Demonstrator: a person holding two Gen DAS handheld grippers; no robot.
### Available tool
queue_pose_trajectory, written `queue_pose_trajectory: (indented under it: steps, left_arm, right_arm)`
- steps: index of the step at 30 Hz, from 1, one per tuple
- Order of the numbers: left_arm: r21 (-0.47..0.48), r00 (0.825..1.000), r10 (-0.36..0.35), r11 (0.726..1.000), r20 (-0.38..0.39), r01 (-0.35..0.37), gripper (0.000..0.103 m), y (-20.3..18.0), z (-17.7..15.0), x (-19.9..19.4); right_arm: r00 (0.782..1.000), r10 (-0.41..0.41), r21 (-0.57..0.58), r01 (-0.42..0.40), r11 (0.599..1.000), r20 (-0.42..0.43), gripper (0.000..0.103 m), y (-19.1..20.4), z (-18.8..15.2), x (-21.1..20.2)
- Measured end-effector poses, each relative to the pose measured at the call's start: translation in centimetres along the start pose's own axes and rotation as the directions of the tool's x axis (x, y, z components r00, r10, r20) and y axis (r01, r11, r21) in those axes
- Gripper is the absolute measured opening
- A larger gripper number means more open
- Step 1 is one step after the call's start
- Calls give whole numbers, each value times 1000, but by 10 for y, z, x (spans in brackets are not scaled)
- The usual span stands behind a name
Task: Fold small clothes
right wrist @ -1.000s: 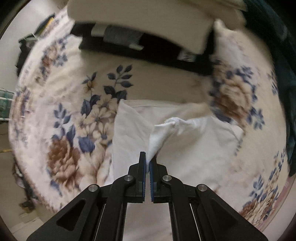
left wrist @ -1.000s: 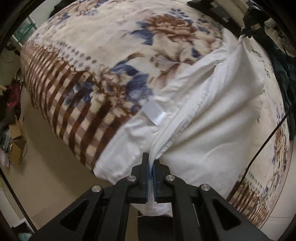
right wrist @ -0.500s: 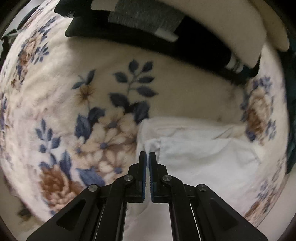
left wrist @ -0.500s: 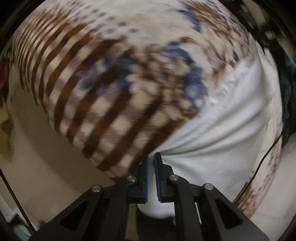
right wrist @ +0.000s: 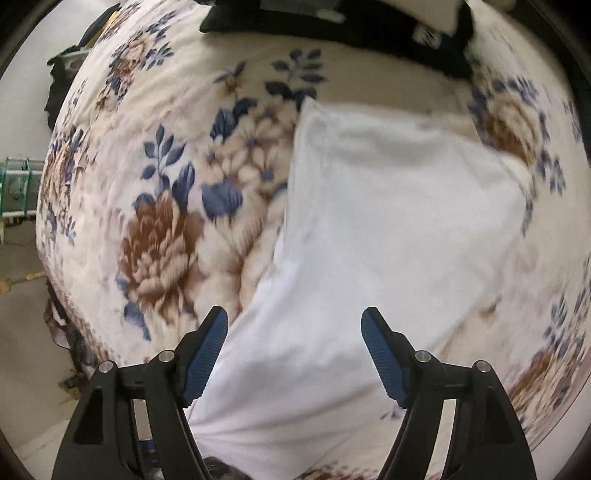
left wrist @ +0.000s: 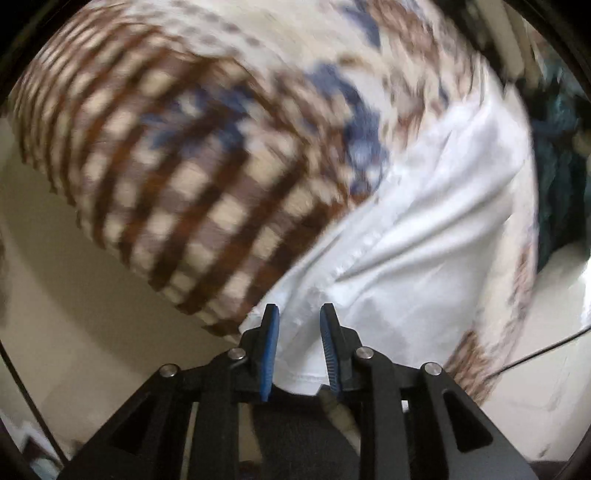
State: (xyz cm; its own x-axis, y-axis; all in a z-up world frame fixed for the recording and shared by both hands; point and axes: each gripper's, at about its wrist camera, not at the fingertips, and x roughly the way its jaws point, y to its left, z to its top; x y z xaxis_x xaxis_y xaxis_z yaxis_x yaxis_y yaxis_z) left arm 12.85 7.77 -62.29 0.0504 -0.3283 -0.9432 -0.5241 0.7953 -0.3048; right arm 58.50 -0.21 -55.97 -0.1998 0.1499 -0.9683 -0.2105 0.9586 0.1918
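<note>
The white garment [right wrist: 388, 229] is lying spread on a flowered blanket [right wrist: 162, 229] that is covering the bed, folded over into a roughly rectangular shape with one long edge running beside the big brown and blue blossoms. Its near end is drooping over the edge of the bed, where the blanket's border is turning into a brown checked band [left wrist: 192, 206]. The left gripper [left wrist: 298, 314] is pointing steeply down at that hanging end; its jaws are opening, a narrow gap showing between the blue pads, with the hem of the garment [left wrist: 406, 236] still lying between them and not being pinched. The right gripper [right wrist: 294, 318] is hovering above the middle of the cloth, its jaws opening wide, and the fabric below them is lying flat and free. Along the far side of the bed a dark bundle [right wrist: 369, 26] is sitting against the blanket. A thin black cable [left wrist: 546, 350] is trailing across the pale floor beside the bed.
</note>
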Motion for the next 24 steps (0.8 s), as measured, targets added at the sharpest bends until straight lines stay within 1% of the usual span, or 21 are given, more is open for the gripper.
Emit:
queue_pose_trajectory:
  steps: [1, 2, 3, 4, 6, 7, 9, 10, 11, 13, 14, 15, 16, 18, 20, 21, 22, 24]
  left_arm:
    - [15, 1000, 30, 999, -4, -30, 20, -5, 0, 8]
    - [24, 998, 60, 998, 13, -60, 18, -7, -1, 12]
    - [27, 996, 78, 996, 35, -79, 13, -8, -2, 12]
    - [29, 995, 87, 996, 56, -88, 4, -9, -3, 10]
    - [34, 988, 116, 992, 97, -120, 3, -10, -6, 4]
    - [39, 987, 117, 992, 108, -122, 3, -15, -7, 1]
    - [53, 985, 131, 989, 114, -138, 3, -11, -5, -4]
    - [60, 984, 140, 987, 115, -147, 0, -9, -2, -6]
    - [69, 983, 144, 986, 112, -153, 0, -9, -1, -7]
    - [65, 980, 158, 984, 118, -166, 0, -15, 5, -8]
    - [61, 979, 163, 983, 120, -171, 0, -17, 10, -9]
    - [54, 977, 173, 982, 123, -181, 0, -14, 12, -10]
    - [44, 978, 168, 984, 123, -175, 0, -12, 17, -11]
    - [33, 978, 171, 984, 116, -176, 0, -2, 26, -15]
    - [32, 981, 164, 985, 106, -168, 0, 4, 28, -15]
    - [36, 981, 163, 985, 104, -168, 0, 5, 28, -14]
    - [41, 983, 153, 987, 98, -157, 0, 7, 29, -15]
    - [22, 987, 137, 990, 89, -139, 1, 18, 30, -20]
  right_arm:
    - [1000, 3, 19, -3, 1000, 5, 76, -1, -1, 0]
    - [1000, 3, 41, -4, 999, 14, 76, -5, 1, -3]
    - [1000, 3, 60, -5, 998, 28, 76, -8, 6, -7]
    - [999, 0, 73, -3, 997, 38, 76, -9, 13, -5]
    - [998, -11, 103, 4, 995, 66, 76, -13, 30, -6]
    - [997, -10, 120, 0, 993, 82, 76, -15, 43, -4]
    - [995, -19, 129, 7, 992, 97, 76, -14, 66, 5]
    - [994, -39, 127, 26, 992, 98, 76, -11, 80, 14]
    - [993, -52, 123, 39, 992, 102, 71, -8, 91, 22]
    - [994, -84, 120, 75, 990, 74, 44, -1, 112, 44]
    - [991, -112, 125, 102, 987, 71, 1, 1, 118, 51]
    - [987, -140, 131, 129, 983, 81, 2, 3, 122, 54]
    - [980, -166, 137, 151, 979, 110, 2, 7, 124, 53]
    - [970, -186, 145, 164, 976, 156, 2, 11, 126, 46]
    - [963, -199, 167, 170, 971, 182, 2, 11, 129, 41]
    - [960, -209, 173, 178, 969, 185, 2, 10, 131, 41]
    - [962, -211, 180, 179, 967, 173, 2, 9, 133, 44]
    - [974, -195, 179, 172, 969, 119, 2, 6, 138, 54]
